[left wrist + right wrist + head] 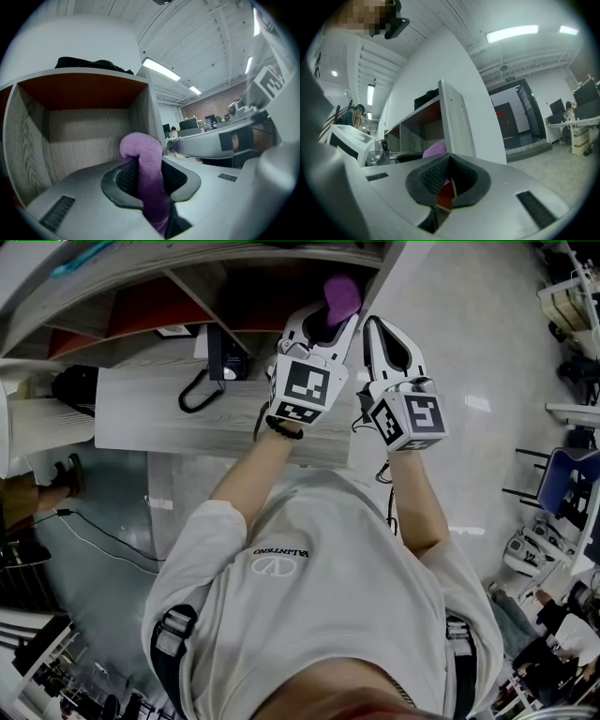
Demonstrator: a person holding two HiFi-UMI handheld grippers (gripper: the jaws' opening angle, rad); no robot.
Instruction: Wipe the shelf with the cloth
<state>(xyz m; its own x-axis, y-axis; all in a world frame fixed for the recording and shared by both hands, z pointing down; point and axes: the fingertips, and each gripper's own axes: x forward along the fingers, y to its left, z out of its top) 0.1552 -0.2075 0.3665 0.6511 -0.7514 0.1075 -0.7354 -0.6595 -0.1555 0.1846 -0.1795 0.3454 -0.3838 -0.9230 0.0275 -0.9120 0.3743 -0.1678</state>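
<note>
Up at the far side, past the person's arms, stands a wooden shelf point(89, 126). It has box-shaped spaces with grey wood walls and a red-brown roof inside.

The left gripper point(330, 322) is raised to the space at the right end of the shelf. Its jaws are pressed narrow on a purple cloth point(143, 150). The cloth is squeezed between the two black pads. Its round, puffy top sticks out above them, in front of the open space and near the right wall. I cannot tell if the cloth is touching the wood.

The right gripper point(382, 338) is just to the right of the left one, beside the white end board point(454, 122) of the shelf. Its jaws are closed together, and nothing is held between them.

On the near ledge of the shelf, to the left of both grippers, sits a black box with a looping cord point(220, 362). A dark bundle point(89, 63) lies on top of the shelf.

The person wears a white shirt point(319, 587) and stands on a shiny grey floor point(469, 381).
</note>
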